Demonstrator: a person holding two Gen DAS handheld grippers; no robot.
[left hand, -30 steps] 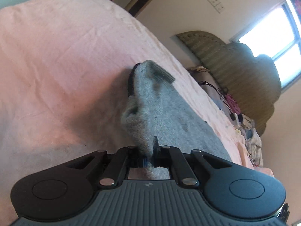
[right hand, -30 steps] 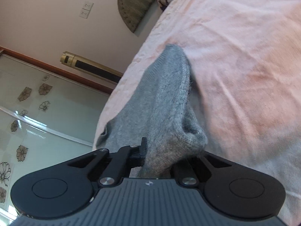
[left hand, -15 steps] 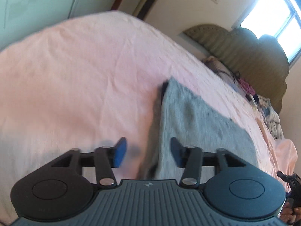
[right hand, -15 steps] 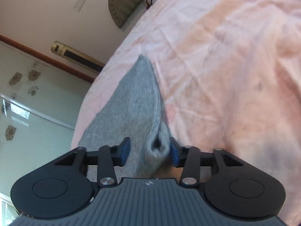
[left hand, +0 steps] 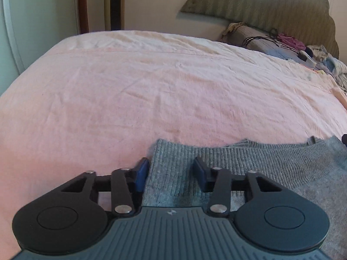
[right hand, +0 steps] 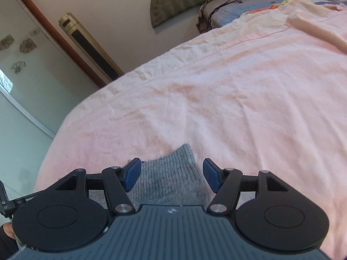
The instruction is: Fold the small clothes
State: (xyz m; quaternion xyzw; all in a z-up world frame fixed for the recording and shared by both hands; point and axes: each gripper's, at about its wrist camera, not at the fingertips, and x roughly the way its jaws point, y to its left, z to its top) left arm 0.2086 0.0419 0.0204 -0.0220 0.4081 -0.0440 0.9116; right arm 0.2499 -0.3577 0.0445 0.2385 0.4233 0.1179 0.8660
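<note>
A second ago both tools pinched the grey garment (left hand: 256, 164); now it lies flat on the pink bed (left hand: 164, 91). The left tool (left hand: 171, 173) has been closing, pads still apart astride its ribbed corner; the right tool (right hand: 171, 174) stands apart. Judged: fold laid.

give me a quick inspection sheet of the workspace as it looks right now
surface: bed with a pink sheet, wrinkled.
job's things: grey knitted garment lying on the sheet at the near edge, ribbed hem facing the room.
clutter: pile of clothes and small items by the headboard.
grippers: left gripper open, its jaws just closing, a ribbed corner lying between the blue pads, unpinched; right gripper open over another corner of the garment.
cables: dark cords on the pillow end.
surroundings: gold tower unit against the wall, flower-patterned glass door.
</note>
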